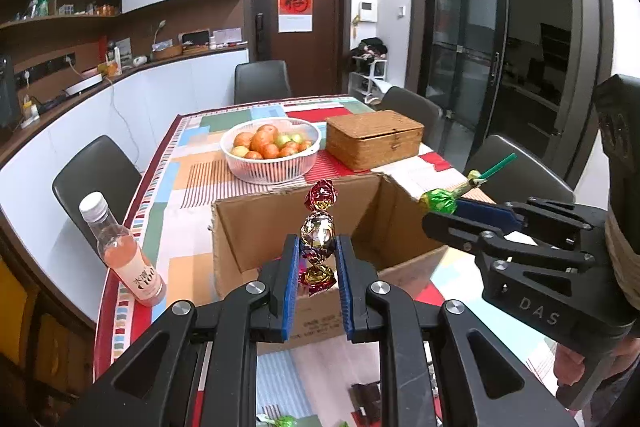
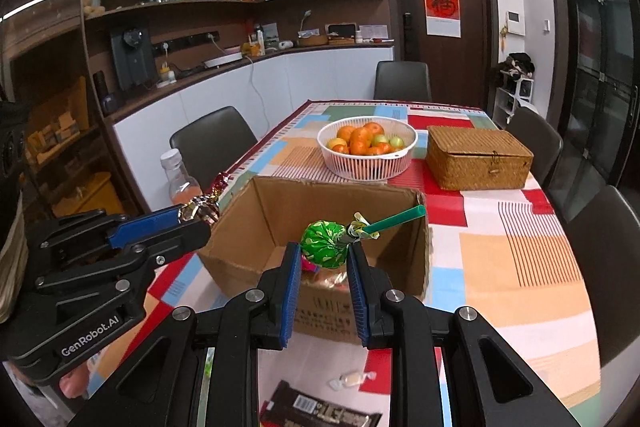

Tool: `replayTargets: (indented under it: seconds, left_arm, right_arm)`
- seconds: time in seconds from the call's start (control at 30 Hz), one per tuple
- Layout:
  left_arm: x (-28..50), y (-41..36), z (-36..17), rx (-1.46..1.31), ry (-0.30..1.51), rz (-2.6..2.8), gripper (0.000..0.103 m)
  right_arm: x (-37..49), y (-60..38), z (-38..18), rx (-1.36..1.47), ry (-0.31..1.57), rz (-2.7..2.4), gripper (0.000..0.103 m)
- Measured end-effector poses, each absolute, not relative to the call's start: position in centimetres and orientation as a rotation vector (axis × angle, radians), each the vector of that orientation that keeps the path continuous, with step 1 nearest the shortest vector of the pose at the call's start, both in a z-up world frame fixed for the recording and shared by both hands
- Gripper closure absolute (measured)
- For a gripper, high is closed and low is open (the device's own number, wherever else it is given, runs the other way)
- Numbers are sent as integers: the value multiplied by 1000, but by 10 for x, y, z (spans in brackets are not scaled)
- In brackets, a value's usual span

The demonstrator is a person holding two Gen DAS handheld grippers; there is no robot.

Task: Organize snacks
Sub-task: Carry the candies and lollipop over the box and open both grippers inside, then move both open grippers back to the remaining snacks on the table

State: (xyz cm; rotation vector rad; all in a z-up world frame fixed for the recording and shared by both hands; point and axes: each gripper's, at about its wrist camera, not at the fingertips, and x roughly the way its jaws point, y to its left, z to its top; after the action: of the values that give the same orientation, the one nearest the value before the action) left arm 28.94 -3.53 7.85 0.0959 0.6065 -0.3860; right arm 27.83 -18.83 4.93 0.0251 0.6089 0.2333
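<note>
Left gripper [image 1: 318, 259]: jaws pinching a foil-wrapped candy [image 1: 318, 233], gold-and-red twist wrapper, held upright with its twisted ends sticking out above and below the blue pads. It hangs over the near wall of the open cardboard box [image 1: 248, 223], above the box mouth.

Right gripper [image 2: 324, 259]: jaws pinching a green lollipop [image 2: 325, 245] by its wrapped head; the green stick points up and to the right, toward the far right corner of the box. In the left wrist view this same gripper enters from the right, lollipop level with the box's right rim.

In the right wrist view the left gripper comes in from the left, candy at the box's left corner. The two grippers are near each other but apart, one at each side of the box.

Box stands on the table [image 2: 520, 227], which is covered by a patchwork-coloured cloth. Inside the box, at the bottom near wall, something pink and shiny shows; cannot tell what it is.

Behind the box: white basket [image 1: 272, 171] of orange and green fruit, and to its right a closed wicker case [image 1: 374, 139]. Left of the box, near the table edge, a bottle [image 1: 124, 251] of pink drink with a white cap.

On the table nearer than the box: a dark chocolate bar [image 2: 320, 409] and a small pale wrapped sweet [image 2: 352, 379] just beyond it
</note>
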Motion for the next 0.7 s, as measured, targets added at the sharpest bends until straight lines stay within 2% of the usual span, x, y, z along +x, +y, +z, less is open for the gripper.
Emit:
replayTargets:
  seconds: [0.43,0.5,0.53,0.7]
  left_arm:
    - [353,-35,58,90,745,-372,84]
    - [359,-35,55,94,761,-358,75]
    - [360,-35,55,95,767,-346,65]
    - [343,-27,60,101,733,-312,64]
  right_arm:
    - [330,-173,41,-12,688,229,78]
    - [336,-172,40,-8,700,225,78]
    - [338,-172,39,-6,703,223,78]
    - [333,-168,39,-37,696,203,67]
